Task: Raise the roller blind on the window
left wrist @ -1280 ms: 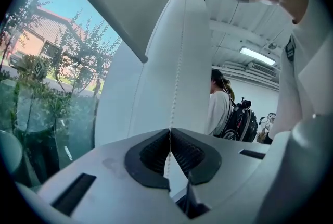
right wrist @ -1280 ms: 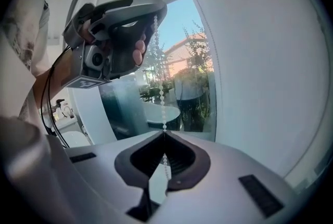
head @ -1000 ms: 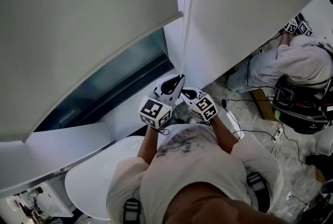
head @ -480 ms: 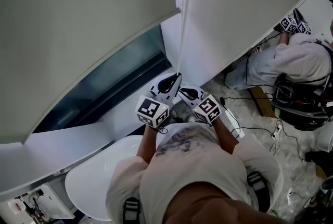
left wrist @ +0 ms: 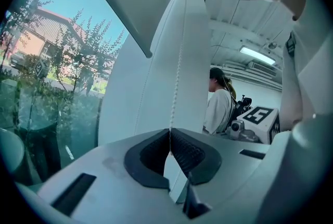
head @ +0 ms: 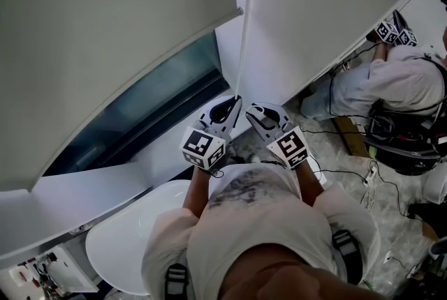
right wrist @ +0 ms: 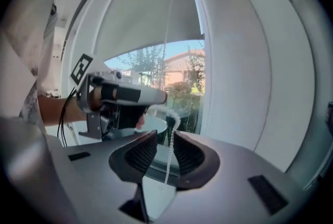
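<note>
The grey roller blind [head: 119, 33] hangs partly up, with a strip of window glass [head: 147, 110] bare under its hem. Its white bead chain [head: 244, 47] drops straight to my left gripper [head: 234, 102], which is shut on it. In the left gripper view the chain [left wrist: 177, 77] runs up from the closed pads of that gripper [left wrist: 169, 133]. My right gripper [head: 255, 110] stands just right of the left one, open. In the right gripper view the chain's slack loop [right wrist: 170, 150] hangs loose between the right gripper's [right wrist: 165, 147] spread pads, with the left gripper [right wrist: 125, 95] beyond.
A white round table [head: 126, 236] stands below the window sill at the left. A second person [head: 398, 82] sits at the right with marker-cube grippers [head: 391, 30] and cables [head: 335, 173] across the floor. A white wall panel [head: 328, 5] stands right of the chain.
My right gripper has shifted a little right, away from the left one. The left gripper has kept its hold on the chain and barely moved.
</note>
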